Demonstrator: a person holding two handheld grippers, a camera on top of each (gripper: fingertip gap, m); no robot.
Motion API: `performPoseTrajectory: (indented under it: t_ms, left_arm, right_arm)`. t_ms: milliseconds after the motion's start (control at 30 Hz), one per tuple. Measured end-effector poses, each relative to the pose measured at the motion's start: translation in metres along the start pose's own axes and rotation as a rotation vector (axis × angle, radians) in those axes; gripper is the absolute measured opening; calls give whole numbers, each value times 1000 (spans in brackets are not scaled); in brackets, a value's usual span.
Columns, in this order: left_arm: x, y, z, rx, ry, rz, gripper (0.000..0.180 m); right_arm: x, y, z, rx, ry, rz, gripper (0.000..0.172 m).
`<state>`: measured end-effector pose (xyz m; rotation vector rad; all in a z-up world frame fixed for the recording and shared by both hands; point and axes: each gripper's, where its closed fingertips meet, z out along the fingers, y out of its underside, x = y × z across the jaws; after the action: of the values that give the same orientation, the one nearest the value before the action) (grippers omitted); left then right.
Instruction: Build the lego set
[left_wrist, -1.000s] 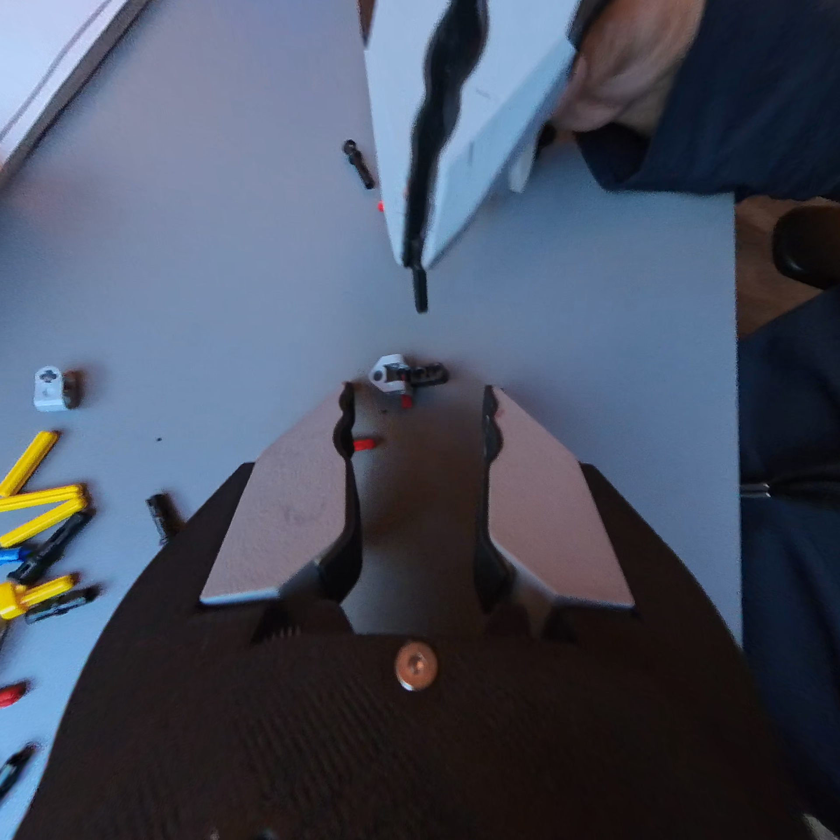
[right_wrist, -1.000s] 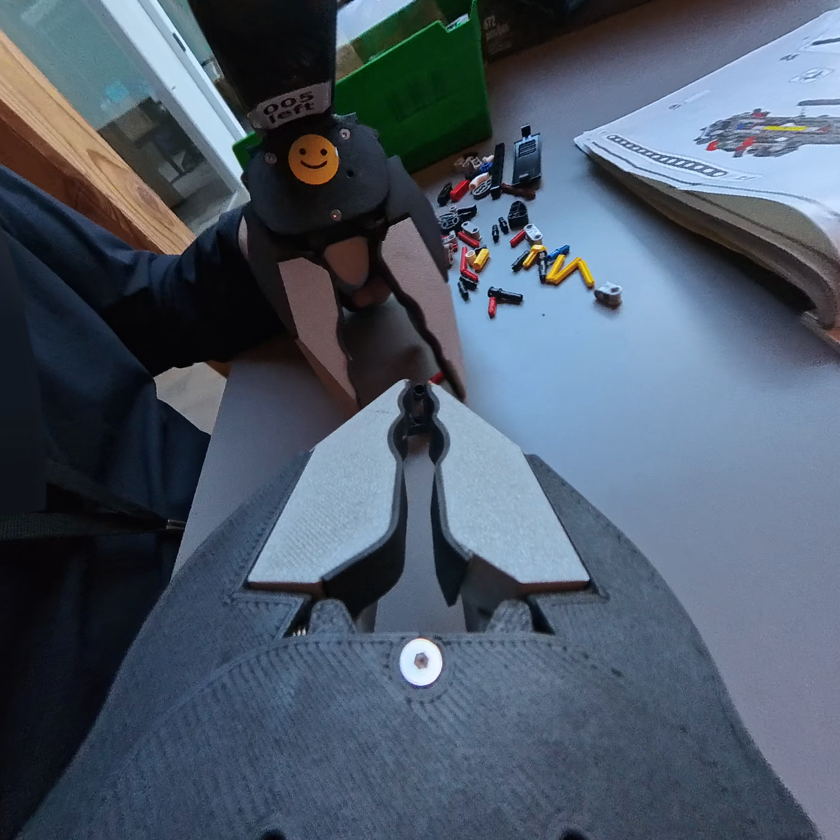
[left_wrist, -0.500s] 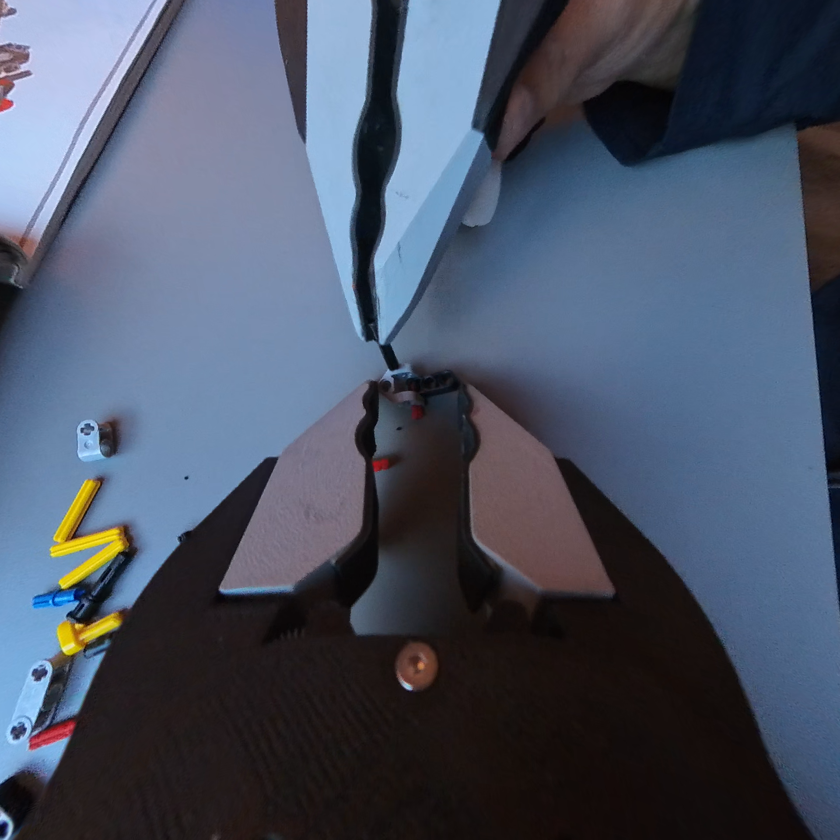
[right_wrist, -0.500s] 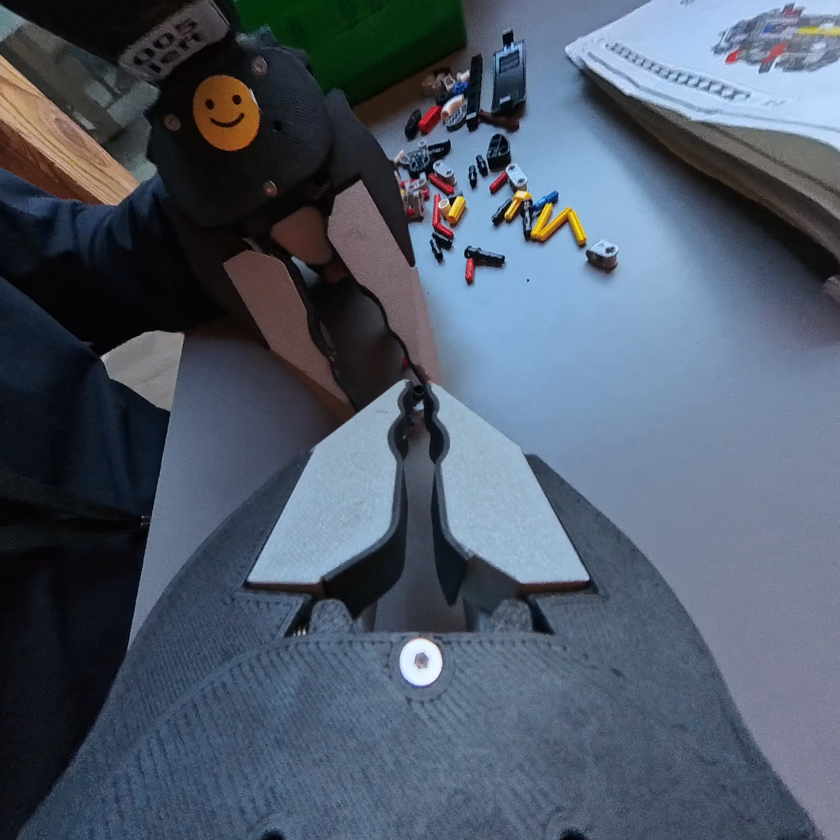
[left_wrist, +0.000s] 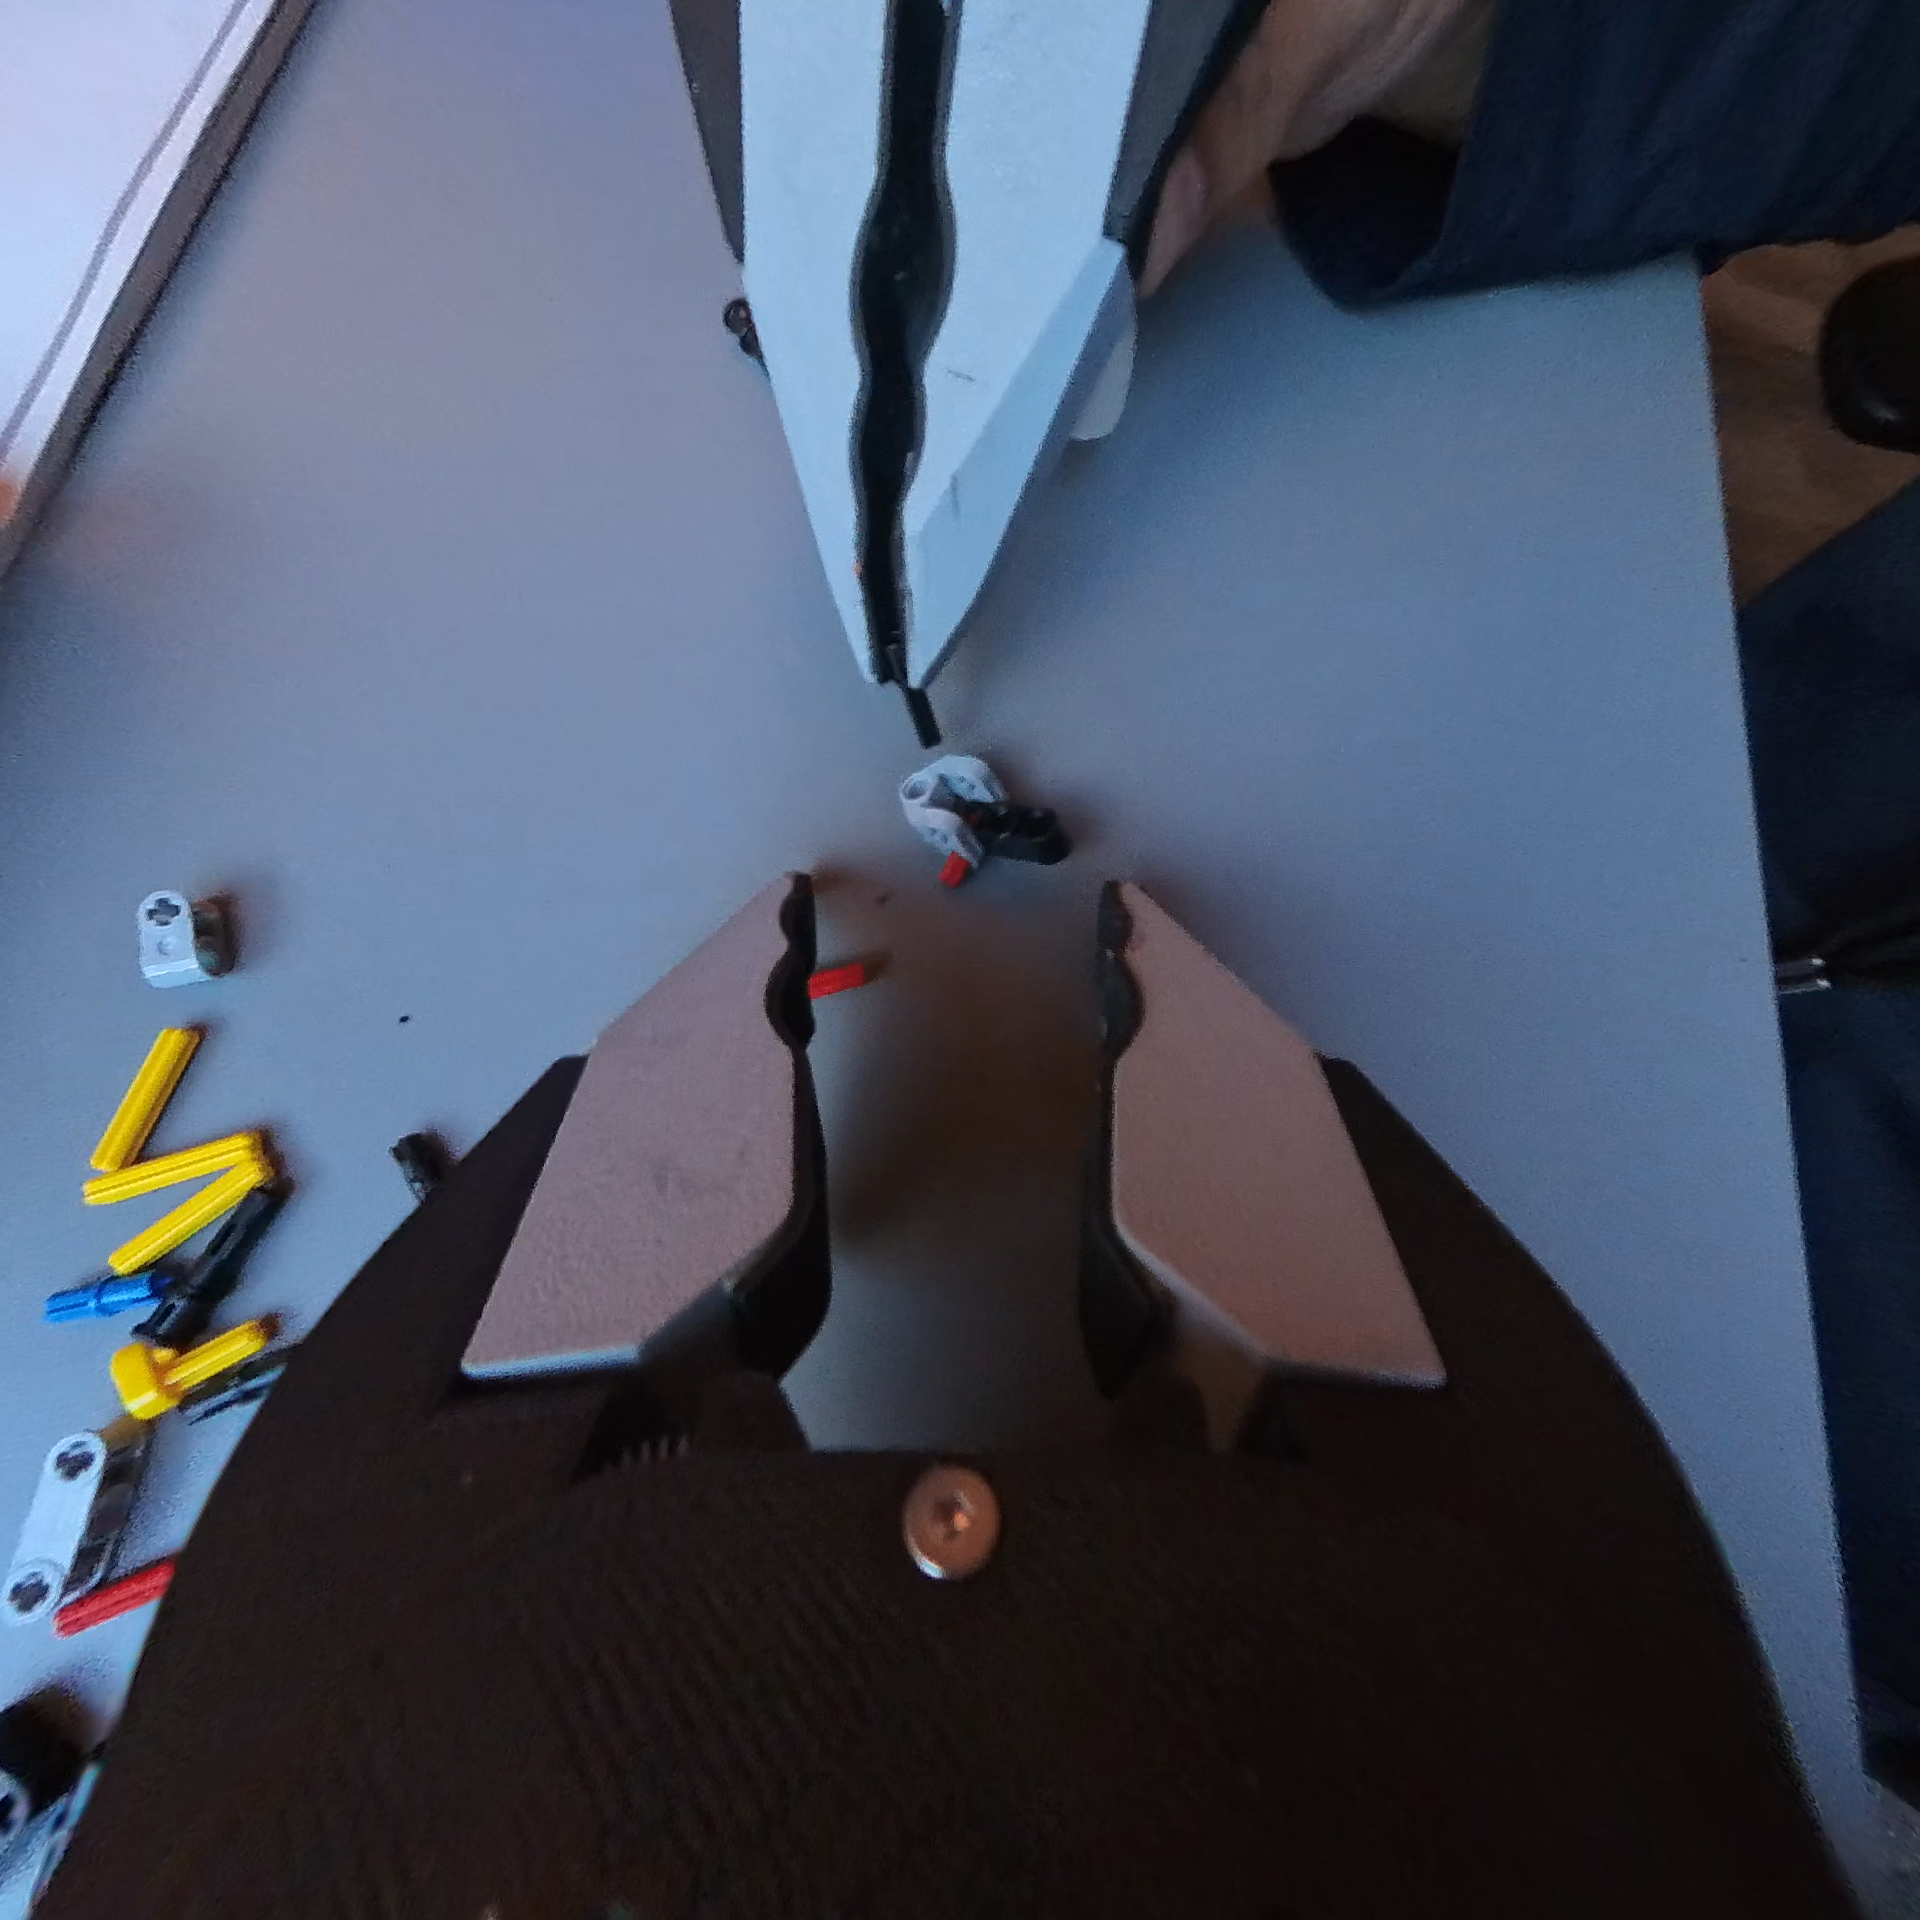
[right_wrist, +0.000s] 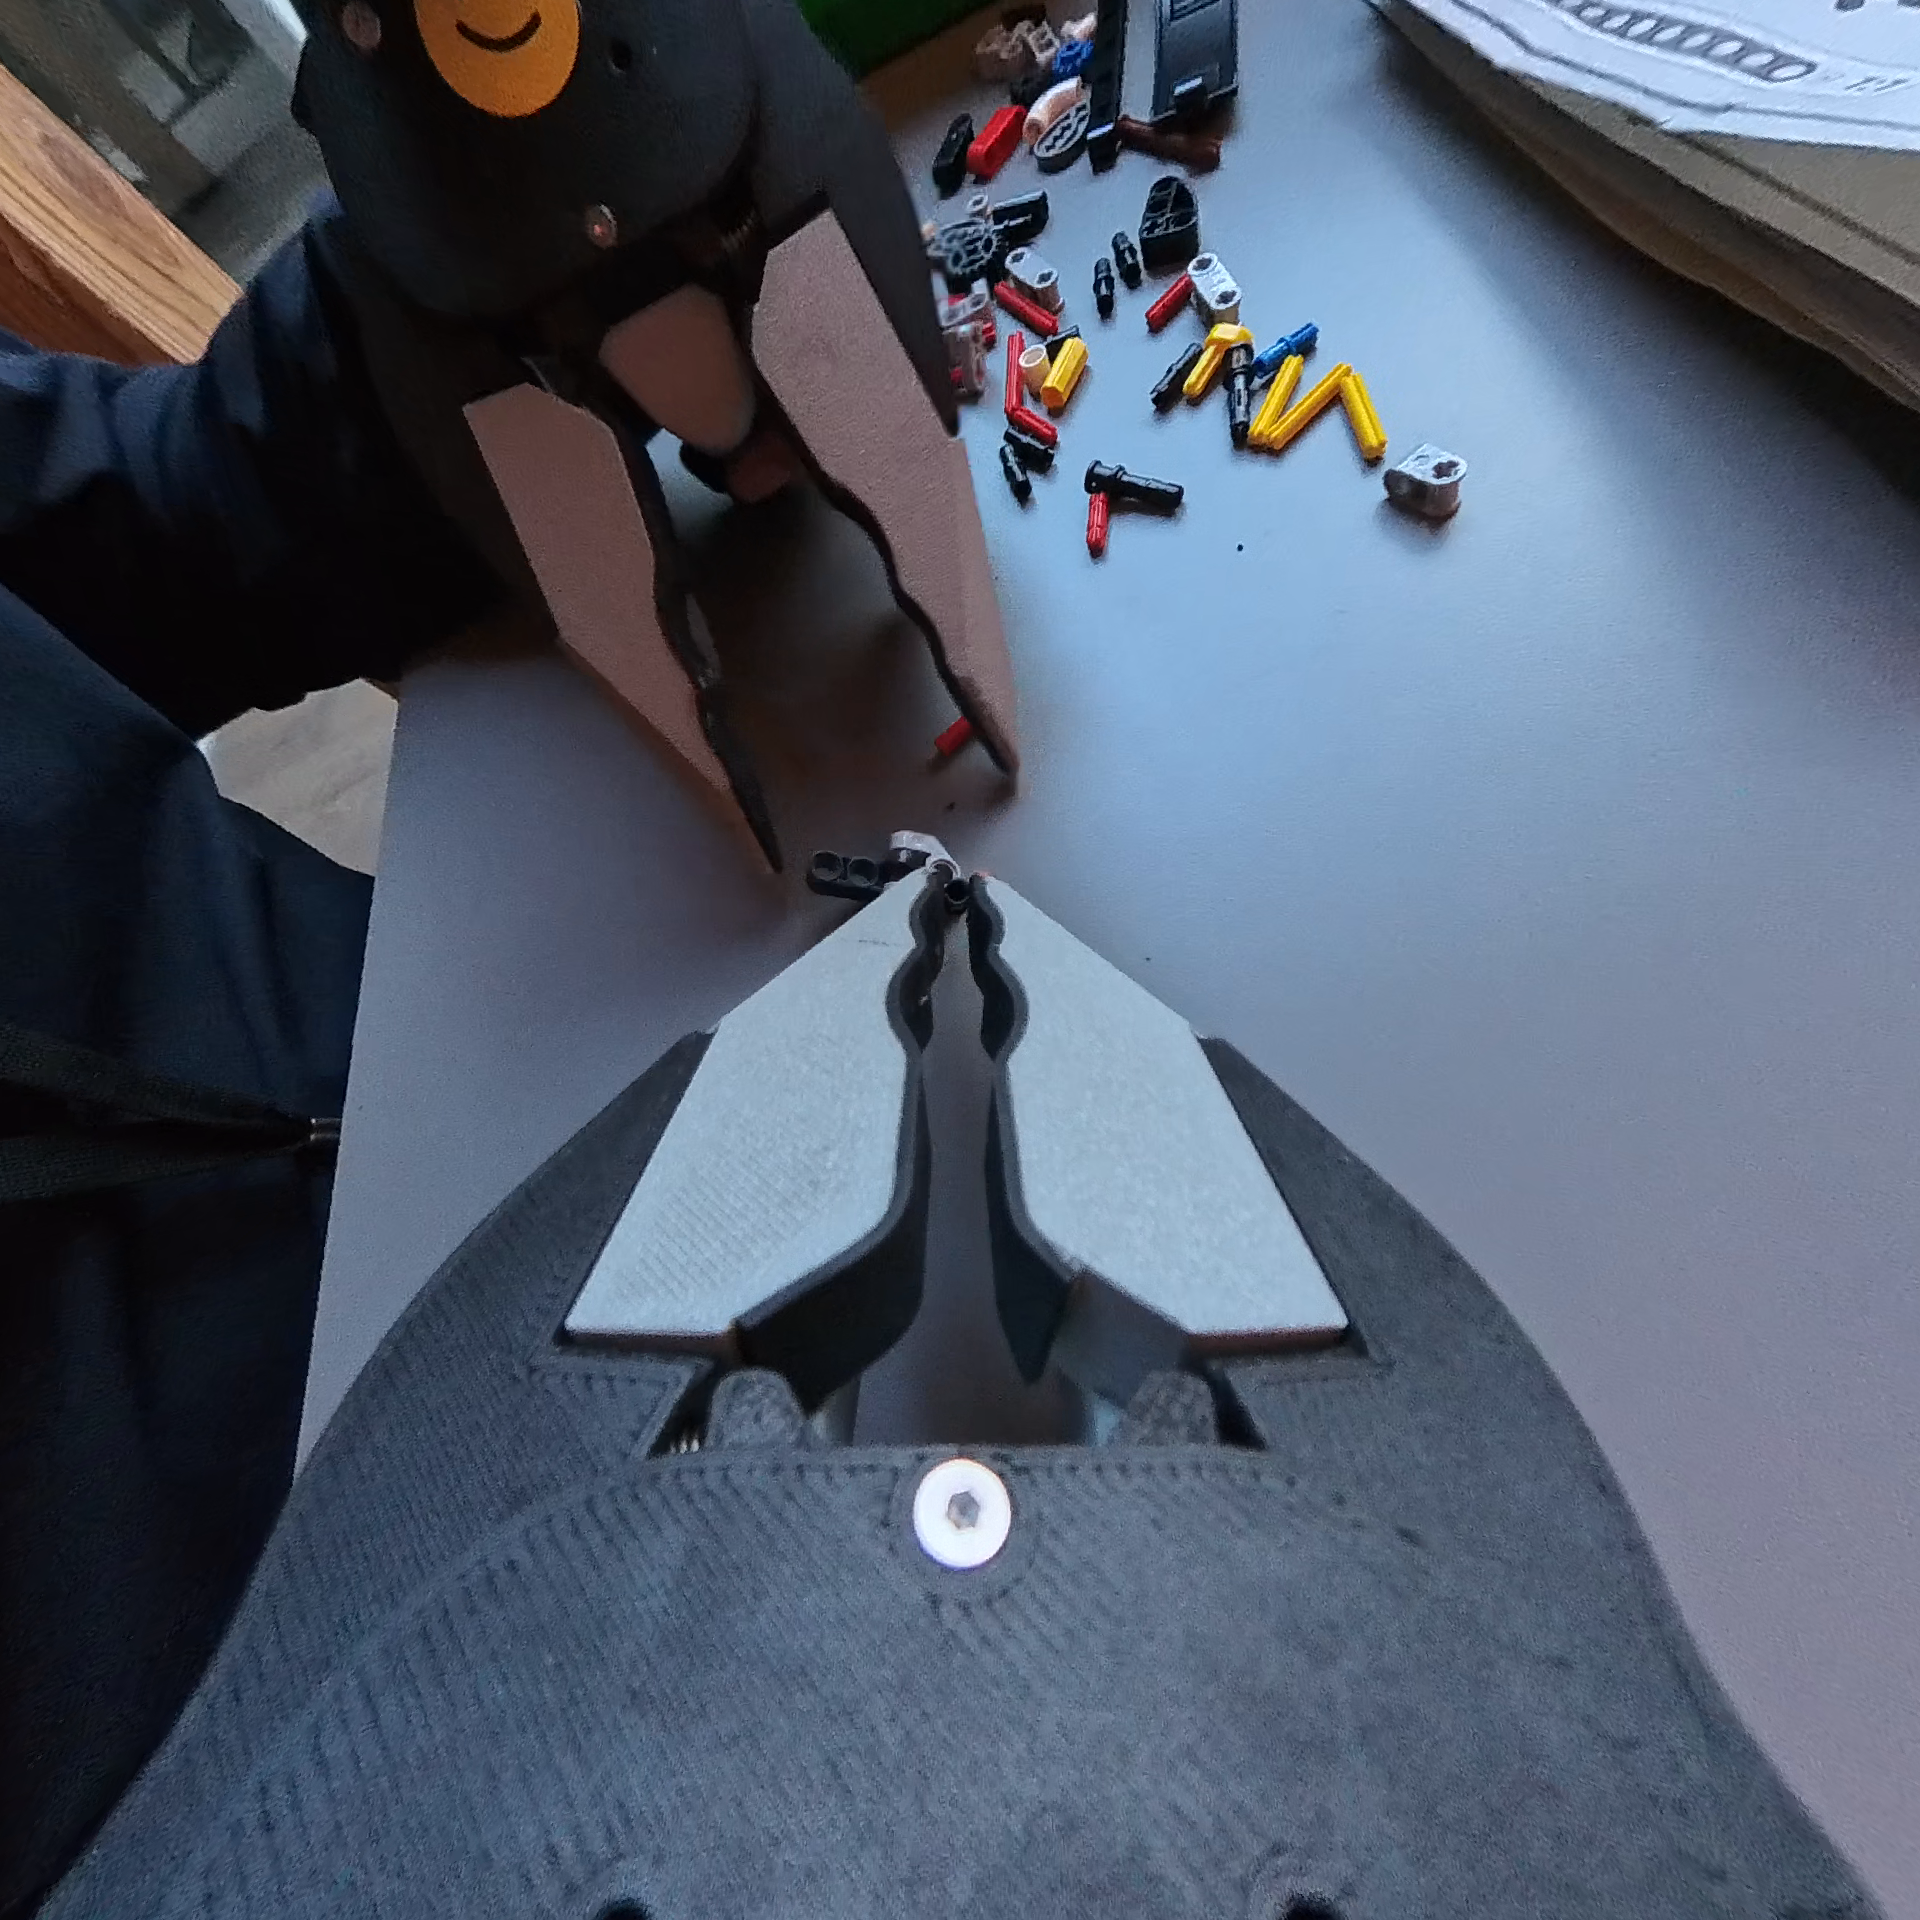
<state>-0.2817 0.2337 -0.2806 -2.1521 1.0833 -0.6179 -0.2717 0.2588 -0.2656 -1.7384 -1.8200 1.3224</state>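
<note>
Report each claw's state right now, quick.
Left claw: open, holding nothing; a small white-and-black assembly lies on the table just beyond its tips.
Right claw: closed on a small black pin sticking out past its tips.

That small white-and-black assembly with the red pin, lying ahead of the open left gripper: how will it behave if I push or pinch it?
The assembly looks small and plastic, so probably light and apt to skid on the smooth grey table. Its lumpy shape suggests it will pivot rather than roll. The joints may shift under a pinch.
</note>
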Motion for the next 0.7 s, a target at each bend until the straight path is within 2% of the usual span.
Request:
performPoseTrajectory:
  t_ms: [133,233,367,433,633,700]
  left_arm:
    - [5,-18,-2,102,56,-99,52]
    - [5,-15,7,59,54,-167,57]
    - [-3,-11,13,16,-52,-109,40]
    - [-5,-7,12,-6,-92,-34,23]
    - [-1,-5,10,-5,-66,4,22]
    - [-4,-4,10,-15,-101,54,23]
  right_arm:
    - [5,-7,-6,55,-2,47,1]
    - [7,-9,-7,74,-4,72,1]
    - [2,-11,-3,74,-21,70,1]
    - [-1,-10,0,63,-25,61,1]
    - [0,-15,-4,102,-34,79,1]
    - [2,-19,-8,134,-37,94,1]
